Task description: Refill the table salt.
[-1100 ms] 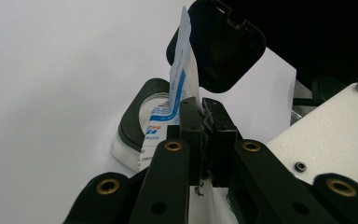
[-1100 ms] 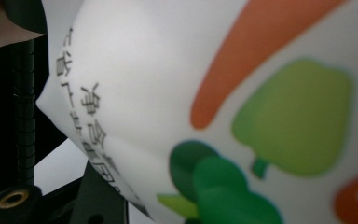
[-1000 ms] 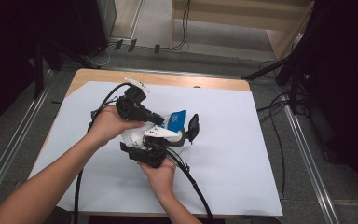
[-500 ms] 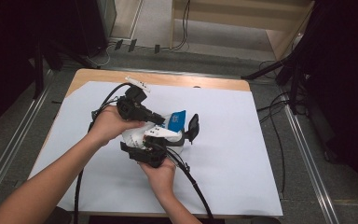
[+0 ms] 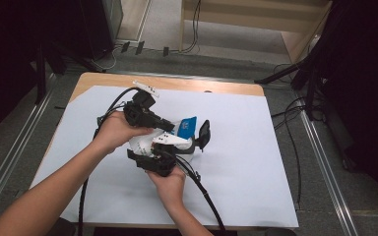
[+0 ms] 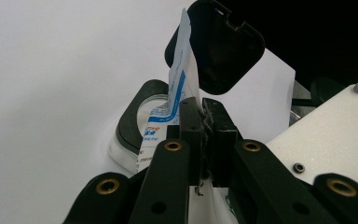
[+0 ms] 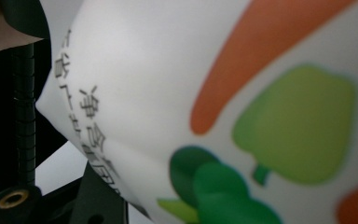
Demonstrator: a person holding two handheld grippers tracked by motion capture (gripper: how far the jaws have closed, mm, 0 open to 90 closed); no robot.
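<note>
Left tool (image 6: 204, 135) clamped on the thin blue-and-white printed packet (image 6: 179, 88), held upright above the round black lidded container (image 6: 142, 116), lid open, probably for pouring. Right tool (image 5: 160, 160): jaws' state impossible to tell; white printed plastic bag (image 7: 214, 107) pressed close. All over the white-papered bench (image 5: 256, 162).

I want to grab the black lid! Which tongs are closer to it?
Left. The left tongs are shut on the blue packet, just in front of the open black lid. The right tongs sit lower, nearer the person, holding the white bag.
</note>
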